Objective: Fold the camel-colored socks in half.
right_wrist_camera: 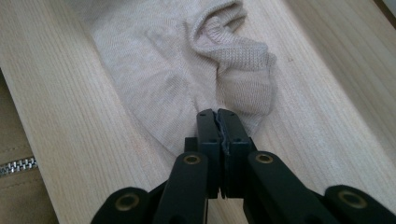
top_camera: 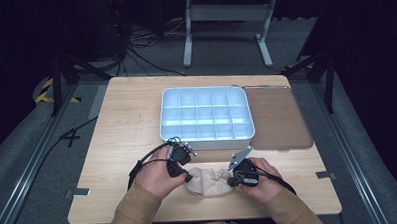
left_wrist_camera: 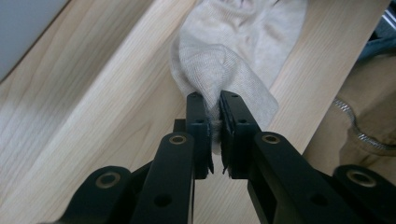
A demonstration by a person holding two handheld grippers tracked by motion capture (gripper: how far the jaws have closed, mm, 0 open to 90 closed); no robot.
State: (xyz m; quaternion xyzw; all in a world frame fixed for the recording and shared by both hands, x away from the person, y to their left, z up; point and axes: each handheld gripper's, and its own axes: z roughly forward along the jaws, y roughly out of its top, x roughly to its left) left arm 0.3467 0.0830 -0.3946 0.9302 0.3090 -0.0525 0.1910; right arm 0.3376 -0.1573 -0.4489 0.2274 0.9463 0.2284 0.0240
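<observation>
A beige sock (top_camera: 211, 180) lies crumpled on the wooden table (top_camera: 127, 129) near its front edge, between my two grippers. My left gripper (top_camera: 188, 178) is at the sock's left end. In the left gripper view its jaws (left_wrist_camera: 214, 100) are pinched on a raised fold of the sock (left_wrist_camera: 224, 56). My right gripper (top_camera: 232, 181) is at the sock's right end. In the right gripper view its jaws (right_wrist_camera: 217, 114) are pressed together on the near edge of the sock (right_wrist_camera: 159, 65), just below the ribbed cuff (right_wrist_camera: 238, 56).
A white tray (top_camera: 207, 139) divided into several compartments stands in the middle of the table, just behind the grippers. A brown flat lid (top_camera: 279, 119) lies to its right. The person's tan sleeves come in over the front edge.
</observation>
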